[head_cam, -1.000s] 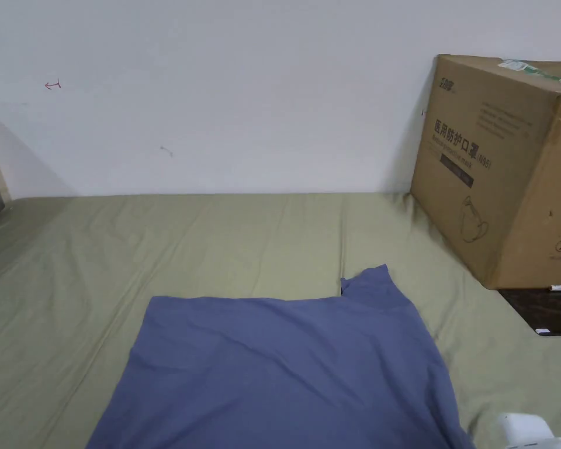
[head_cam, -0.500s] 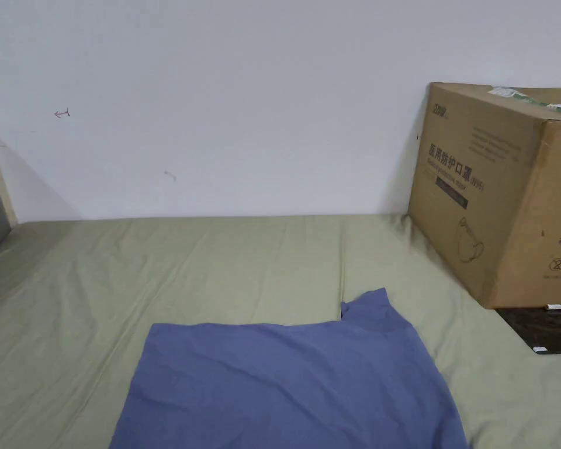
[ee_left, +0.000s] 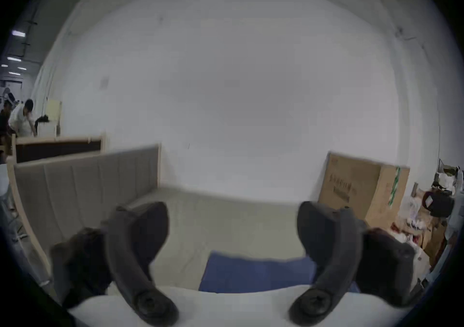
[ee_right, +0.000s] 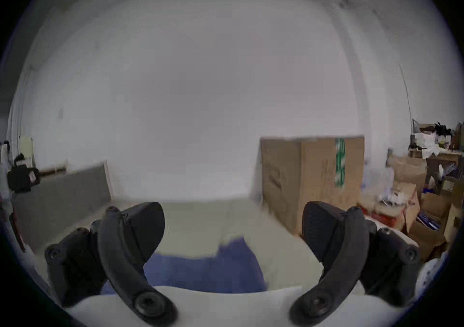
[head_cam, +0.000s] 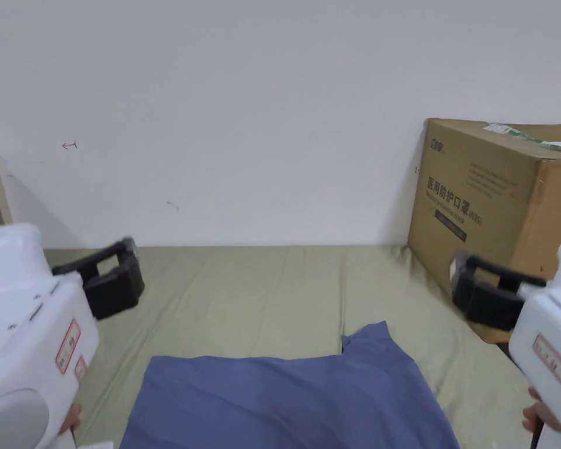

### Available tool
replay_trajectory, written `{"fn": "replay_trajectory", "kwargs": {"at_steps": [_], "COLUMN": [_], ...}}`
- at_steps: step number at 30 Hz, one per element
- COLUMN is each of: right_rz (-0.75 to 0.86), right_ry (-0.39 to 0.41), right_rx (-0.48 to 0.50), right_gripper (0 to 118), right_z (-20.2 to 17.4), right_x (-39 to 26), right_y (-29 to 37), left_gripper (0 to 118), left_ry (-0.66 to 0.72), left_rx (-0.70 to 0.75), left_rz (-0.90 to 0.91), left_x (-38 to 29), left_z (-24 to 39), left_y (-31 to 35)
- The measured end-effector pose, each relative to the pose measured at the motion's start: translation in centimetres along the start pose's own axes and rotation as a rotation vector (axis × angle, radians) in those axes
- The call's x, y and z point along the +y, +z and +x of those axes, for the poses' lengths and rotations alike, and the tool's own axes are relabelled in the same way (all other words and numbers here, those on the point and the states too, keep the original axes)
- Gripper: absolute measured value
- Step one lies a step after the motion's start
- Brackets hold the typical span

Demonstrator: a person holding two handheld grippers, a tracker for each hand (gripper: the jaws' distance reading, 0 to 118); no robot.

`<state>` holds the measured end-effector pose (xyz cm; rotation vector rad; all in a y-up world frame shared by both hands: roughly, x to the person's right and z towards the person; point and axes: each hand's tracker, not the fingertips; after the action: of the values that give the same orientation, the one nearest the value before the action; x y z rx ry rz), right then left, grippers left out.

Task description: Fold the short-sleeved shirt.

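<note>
Shirt: blue shirt (head_cam: 291, 397) lies flat on the green bed sheet (head_cam: 244, 292) in front of you, its far edge straight, with one corner poking up toward the wall at the right end. In the left gripper view the shirt (ee_left: 256, 273) shows between the jaws, lower down; in the right gripper view the shirt (ee_right: 206, 269) sits low between the jaws as well.
Left gripper: you hold the left gripper (head_cam: 107, 280) up at the left side, above the sheet and clear of the shirt. Its jaws stand wide apart with nothing between them (ee_left: 232, 229).
Right gripper: you hold the right gripper (head_cam: 478, 289) up at the right side, in front of the cardboard box (head_cam: 495, 199), also off the shirt. Its jaws are spread wide and grasp nothing (ee_right: 233, 229).
Hands: your fingers (head_cam: 539, 415) show at the lower right under the white gripper body.
Surroundings: box stands on the bed's right side against the white wall (head_cam: 244, 117); a grey headboard (ee_left: 88, 182) rises at the left.
</note>
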<state>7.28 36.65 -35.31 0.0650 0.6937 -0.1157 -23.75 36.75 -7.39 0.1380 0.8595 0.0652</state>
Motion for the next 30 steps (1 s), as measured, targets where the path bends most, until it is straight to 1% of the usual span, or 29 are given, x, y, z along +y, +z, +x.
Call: {"fn": "replay_trajectory", "kwargs": {"at_steps": [1,3,4,5,6,7,8,11,12,15,17,18,19,21,22,23,24,26,28,30], "right_rz": [0.052,0.122,0.155,0.181,0.212,0.202,0.192,0.131,0.103,0.006,-0.065,-0.098,-0.130,-0.184,-0.216,-0.246,-0.270,-0.317,-0.361,-0.400], "right_ry": [-0.012,-0.006,0.008,0.005,-0.014,-0.006,0.001,0.009,0.008,-0.003,-0.016,-0.018,-0.015,-0.010,-0.015,-0.021,-0.029,-0.036,-0.036,-0.036], "right_rx": [0.024,0.048,0.017,-0.020,-0.033,0.001,0.009,0.023,0.026,0.032,0.049,0.049,0.034,0.013,0.003,-0.005,-0.016,-0.032,-0.042,-0.050], "right_gripper": [80,57,45,10,6,6,5,3,3,0,0,0,0,0,0,0,0,0,0,0], "right_z": [-0.4,-1.4,-1.8,-2.2,-2.4,-2.4,-2.5,-2.9,-2.8,-2.7,-2.4,-2.2,-2.0,-1.6,-1.2,-0.8,-0.5,0.3,1.0,1.7], "right_x": [1.2,2.8,3.3,3.6,3.7,3.7,3.6,2.3,1.5,-1.5,-3.8,-5.1,-6.4,-8.9,-10.3,-11.5,-12.8,-15.3,-17.6,-19.6], "right_y": [0.2,0.4,0.2,0.0,-0.1,-0.7,-1.4,-3.4,-4.3,-6.6,-8.3,-9.3,-10.2,-12.1,-13.2,-14.2,-15.1,-16.9,-18.2,-19.4], "left_gripper": [24,4,1,1,1,0,0,0,0,0,1,4,28,100,118,113,111,114,114,113], "left_ry": [-0.012,-0.050,-0.051,-0.044,-0.048,-0.058,-0.060,-0.023,-0.024,-0.016,-0.030,-0.030,-0.061,-0.123,-0.126,-0.115,-0.080,-0.078,-0.065,-0.082], "left_rx": [-0.005,0.002,0.007,0.008,-0.008,-0.025,-0.032,-0.074,-0.064,-0.064,-0.095,-0.102,-0.088,-0.027,-0.017,-0.017,-0.014,0.043,0.060,0.118], "left_rz": [0.032,0.046,0.055,0.082,0.081,0.070,0.051,-0.054,-0.092,-0.271,-0.463,-0.539,-0.627,-0.769,-0.831,-0.874,-0.845,-0.941,-1.003,-1.070], "left_x": [0.7,1.9,2.1,1.9,2.2,2.1,1.9,0.6,-0.2,-3.7,-7.0,-9.1,-11.2,-15.3,-17.9,-19.9,-21.2,-24.9,-28.4,-31.2], "left_z": [0.6,2.2,2.4,2.4,2.7,2.7,2.6,1.9,1.7,1.0,0.5,0.2,0.1,-0.2,-0.7,-1.1,-1.2,-2.3,-2.9,-3.7], "left_y": [0.0,0.4,0.2,0.0,-0.1,-0.6,-1.2,-4.0,-5.2,-10.4,-14.6,-17.1,-19.4,-23.8,-26.3,-28.2,-29.7,-33.2,-36.4,-38.6]}}
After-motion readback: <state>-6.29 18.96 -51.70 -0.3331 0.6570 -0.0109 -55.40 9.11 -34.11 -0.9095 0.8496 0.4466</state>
